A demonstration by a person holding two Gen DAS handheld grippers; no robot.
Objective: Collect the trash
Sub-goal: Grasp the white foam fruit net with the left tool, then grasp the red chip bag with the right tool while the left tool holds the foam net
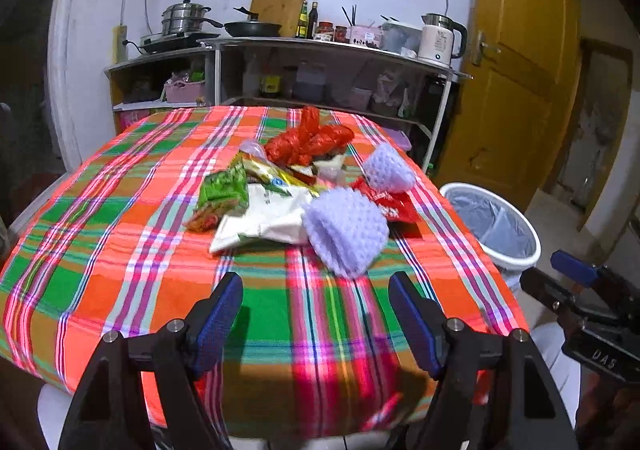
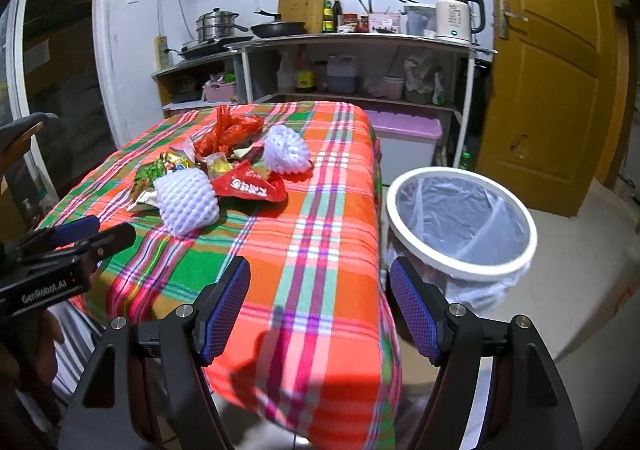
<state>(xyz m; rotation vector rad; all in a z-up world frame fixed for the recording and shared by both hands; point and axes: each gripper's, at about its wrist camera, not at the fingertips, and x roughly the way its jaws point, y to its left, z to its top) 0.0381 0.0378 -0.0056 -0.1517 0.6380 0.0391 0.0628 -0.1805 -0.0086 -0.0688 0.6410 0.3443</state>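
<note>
Holding both my left tool (image 1: 316,314) and right tool (image 2: 320,306) spread and empty, I've collected nothing. The trash pile (image 1: 288,186) sits at twelve o'clock on the tabletop (image 1: 120,250); the lined bin (image 2: 460,222) at two o'clock looks empty.

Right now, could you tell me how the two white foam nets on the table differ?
The near net lies at the front of the trash pile, boxy; the far net sits behind the red wrapper, rounder. The near net looks larger, though it is also closer. Both are white mesh foam, untouched by either tongs.
</note>
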